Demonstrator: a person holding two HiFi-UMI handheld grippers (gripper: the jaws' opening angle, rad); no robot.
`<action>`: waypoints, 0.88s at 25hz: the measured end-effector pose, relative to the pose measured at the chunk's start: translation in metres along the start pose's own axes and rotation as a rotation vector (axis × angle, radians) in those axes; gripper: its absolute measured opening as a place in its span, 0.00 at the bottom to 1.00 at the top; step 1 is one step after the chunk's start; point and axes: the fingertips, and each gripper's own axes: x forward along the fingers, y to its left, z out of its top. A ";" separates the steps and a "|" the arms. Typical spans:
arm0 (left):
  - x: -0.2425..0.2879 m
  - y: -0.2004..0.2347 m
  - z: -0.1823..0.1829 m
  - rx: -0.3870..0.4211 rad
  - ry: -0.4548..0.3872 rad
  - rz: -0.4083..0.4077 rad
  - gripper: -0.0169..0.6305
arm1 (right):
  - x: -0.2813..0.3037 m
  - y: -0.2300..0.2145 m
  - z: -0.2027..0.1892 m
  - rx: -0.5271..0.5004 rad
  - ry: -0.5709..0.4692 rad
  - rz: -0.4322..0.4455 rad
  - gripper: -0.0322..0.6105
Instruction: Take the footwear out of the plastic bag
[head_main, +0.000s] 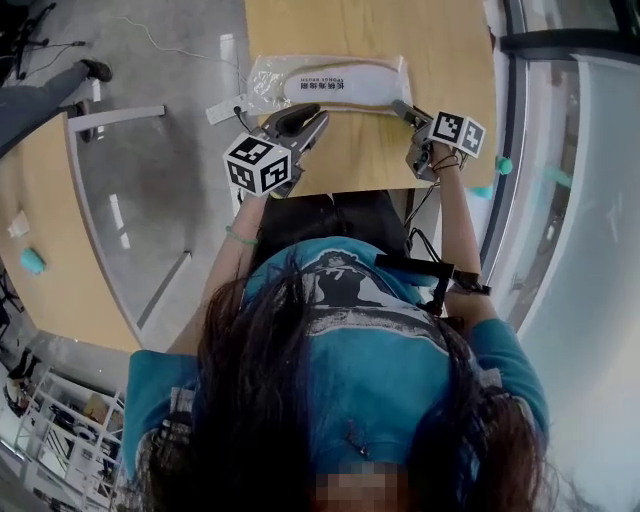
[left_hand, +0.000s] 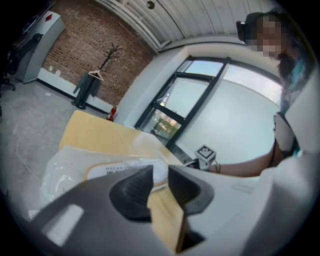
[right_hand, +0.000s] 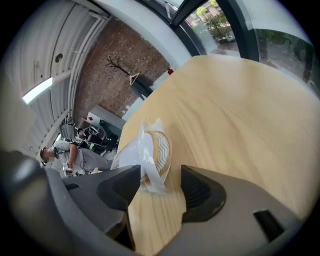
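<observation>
On the wooden table (head_main: 440, 40) the bag (head_main: 330, 82) is laid flat, footwear (head_main: 345, 90) inside. The approach is judged under way: the right gripper (right_hand: 160, 182) is held spread wide at one bag end, the left gripper (left_hand: 160, 172) narrowly parted, empty, nearer the other. Next, plastic must be pinched.

Light wood table (head_main: 440, 40). Second table (head_main: 60, 220) at left, teal object (head_main: 32, 262) on it. Coat stand (left_hand: 94, 80) before brick wall (left_hand: 75, 40). Grey floor (head_main: 160, 180).

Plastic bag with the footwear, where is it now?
Head view, top centre: the plastic bag lies on the wooden table, just beyond and between the left gripper and right gripper.
</observation>
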 end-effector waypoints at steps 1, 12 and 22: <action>-0.001 0.002 0.001 -0.012 -0.011 0.018 0.15 | 0.000 -0.001 0.000 0.031 0.006 0.009 0.45; 0.001 -0.001 -0.023 -0.159 -0.075 0.129 0.15 | 0.001 -0.001 -0.005 0.153 0.169 0.102 0.40; 0.014 0.006 -0.036 -0.282 -0.060 0.115 0.19 | 0.007 0.027 -0.018 0.152 0.212 0.200 0.15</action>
